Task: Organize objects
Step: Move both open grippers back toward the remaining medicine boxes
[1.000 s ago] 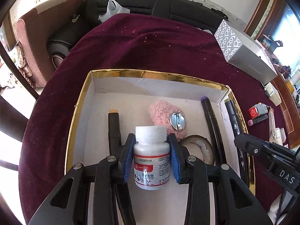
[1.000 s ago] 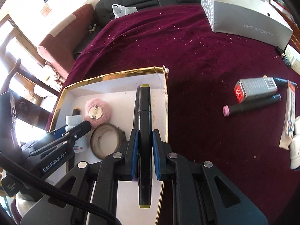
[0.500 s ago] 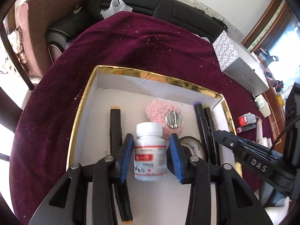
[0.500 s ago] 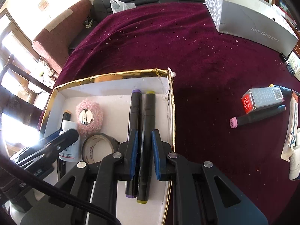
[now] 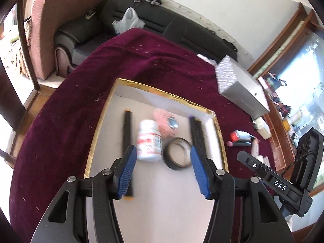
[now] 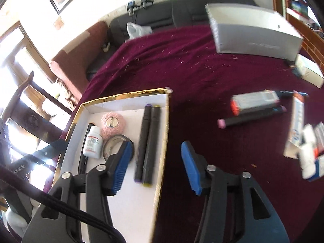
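A gold-rimmed white box (image 5: 162, 92) lies on the maroon cloth. Inside lie a white pill bottle (image 5: 149, 141), a black marker (image 5: 127, 137), a pink fluffy brooch (image 5: 165, 124), a tape roll (image 5: 178, 156) and two dark markers (image 5: 197, 133). My left gripper (image 5: 162, 154) hovers above the box, jaws opening, pads clear of the bottle. My right gripper (image 6: 156, 147) hangs over the box's right rim (image 6: 166, 121), jaws opening too. The yellow-capped marker (image 6: 151, 141) lies free below it, beside the purple-capped one (image 6: 141, 141). The bottle (image 6: 92, 141) also shows here.
On the cloth right of the box lie a pink-capped marker (image 6: 251, 118), a red-and-grey packet (image 6: 255, 101) and several small cartons (image 6: 297, 121). A long grey carton (image 6: 253, 34) stands at the back right. A sofa (image 5: 182, 26) and an armchair (image 5: 50, 30) are beyond the table.
The left gripper let go of the pill bottle, and the right let go of the yellow-capped marker beside the purple one. Both jaws widened and both grippers drew back and up.
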Demonstrator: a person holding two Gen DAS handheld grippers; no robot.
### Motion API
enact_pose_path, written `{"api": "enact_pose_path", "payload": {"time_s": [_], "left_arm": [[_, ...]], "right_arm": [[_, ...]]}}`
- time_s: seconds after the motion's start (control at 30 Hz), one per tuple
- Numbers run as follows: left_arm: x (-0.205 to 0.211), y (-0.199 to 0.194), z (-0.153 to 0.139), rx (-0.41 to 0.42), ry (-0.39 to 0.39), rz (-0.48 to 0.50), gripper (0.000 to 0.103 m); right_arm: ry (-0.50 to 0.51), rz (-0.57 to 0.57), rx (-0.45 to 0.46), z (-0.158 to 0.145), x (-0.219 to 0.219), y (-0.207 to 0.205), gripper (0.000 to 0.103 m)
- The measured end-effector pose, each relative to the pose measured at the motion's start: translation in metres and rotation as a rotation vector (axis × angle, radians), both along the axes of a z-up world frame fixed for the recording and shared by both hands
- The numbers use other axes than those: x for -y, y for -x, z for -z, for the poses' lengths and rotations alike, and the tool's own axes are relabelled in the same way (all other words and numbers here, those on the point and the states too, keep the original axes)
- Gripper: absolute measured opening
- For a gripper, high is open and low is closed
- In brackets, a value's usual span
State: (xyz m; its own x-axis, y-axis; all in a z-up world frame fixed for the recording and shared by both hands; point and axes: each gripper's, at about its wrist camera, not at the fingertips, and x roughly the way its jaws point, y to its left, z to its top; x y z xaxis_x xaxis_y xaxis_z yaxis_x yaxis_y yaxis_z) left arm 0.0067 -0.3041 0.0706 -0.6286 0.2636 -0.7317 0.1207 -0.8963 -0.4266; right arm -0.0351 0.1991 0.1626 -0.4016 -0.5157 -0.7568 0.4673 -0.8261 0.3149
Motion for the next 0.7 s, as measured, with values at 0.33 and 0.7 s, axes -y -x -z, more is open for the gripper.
{"api": "enact_pose_path", "payload": {"time_s": [0.33, 0.7], "left_arm": [[-0.119, -0.044, -0.011, -0.052, -0.062, 0.247, 0.054], [-0.232, -0.070, 0.030, 0.051, 0.020, 0.447, 0.055]], "right_arm": [[0.029, 0.182, 0.034, 0.012, -0.147, -0.010, 0.053], [0.066, 0.491, -0.030, -0.003, -0.295, 0.020, 0.054]]}}
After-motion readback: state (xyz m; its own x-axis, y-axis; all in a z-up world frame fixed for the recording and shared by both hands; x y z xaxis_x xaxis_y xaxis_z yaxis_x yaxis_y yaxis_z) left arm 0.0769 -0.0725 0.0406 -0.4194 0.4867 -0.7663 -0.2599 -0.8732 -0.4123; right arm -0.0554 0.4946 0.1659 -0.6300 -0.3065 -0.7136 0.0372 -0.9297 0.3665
